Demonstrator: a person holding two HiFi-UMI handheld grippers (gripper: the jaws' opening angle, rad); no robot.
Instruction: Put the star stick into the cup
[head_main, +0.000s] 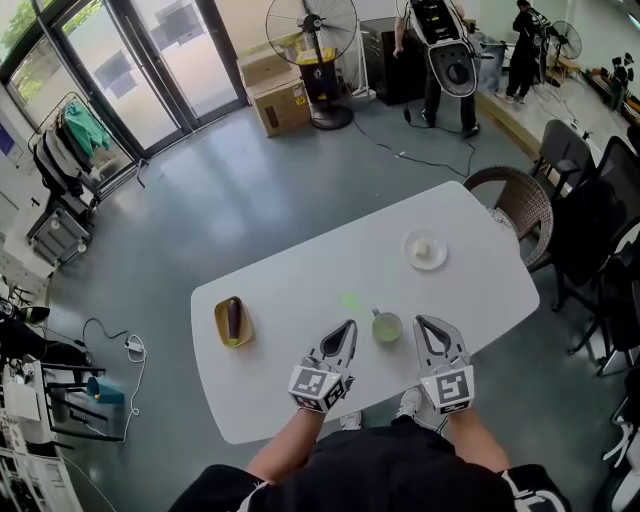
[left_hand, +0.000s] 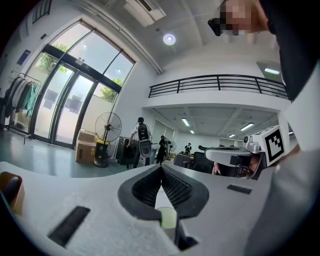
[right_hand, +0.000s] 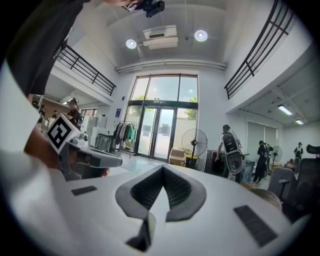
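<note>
A green cup (head_main: 386, 326) stands on the white table (head_main: 300, 400) near its front edge, between my two grippers. A pale green star stick (head_main: 350, 300) lies flat on the table just behind and left of the cup. My left gripper (head_main: 348, 326) rests left of the cup, its jaws shut with nothing between them. On the cup's other side my right gripper (head_main: 422, 322) is likewise shut and empty. In the left gripper view the jaws (left_hand: 161, 169) meet at the tips and the cup (left_hand: 168, 218) shows low behind them. The right gripper view shows its tips (right_hand: 162, 169) closed.
A yellow dish (head_main: 220, 322) holding a dark eggplant (head_main: 234, 318) sits at the table's left. A white plate (head_main: 425, 250) with a small pale item is at the back right. Chairs (head_main: 520, 205) stand to the right of the table. A fan and people are far off.
</note>
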